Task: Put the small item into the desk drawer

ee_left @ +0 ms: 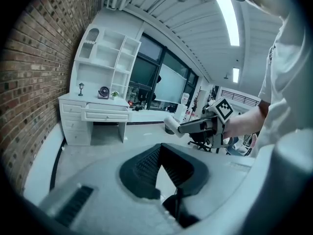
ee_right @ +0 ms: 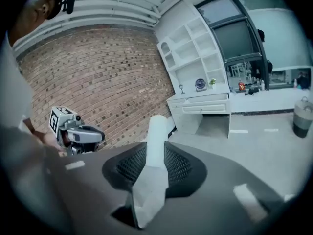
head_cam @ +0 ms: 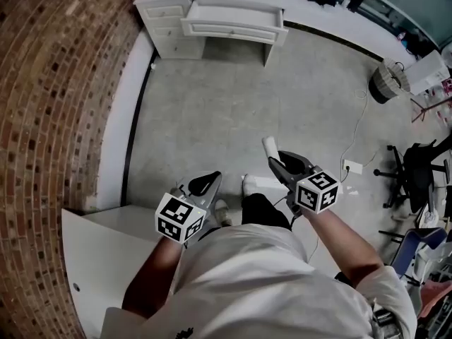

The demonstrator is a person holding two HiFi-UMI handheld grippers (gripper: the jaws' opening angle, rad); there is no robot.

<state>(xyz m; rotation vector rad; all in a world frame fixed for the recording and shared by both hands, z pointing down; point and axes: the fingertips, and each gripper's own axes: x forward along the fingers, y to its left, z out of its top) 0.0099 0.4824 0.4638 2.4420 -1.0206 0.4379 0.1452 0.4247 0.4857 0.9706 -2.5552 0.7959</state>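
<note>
Right tool (head_cam: 277,165) clamped around the middle of a white tube (ee_right: 157,131), round end poking out front, flat end tucked back toward the hand. Left tool (ee_left: 159,155) closed up, nothing in it. Well apart from the open drawer (head_cam: 233,21), way across the floor (head_cam: 233,104). Looks light, soft and probably a bit slick, so best gripped mid-body and gently; too hard a squeeze might squirt it loose.
</note>
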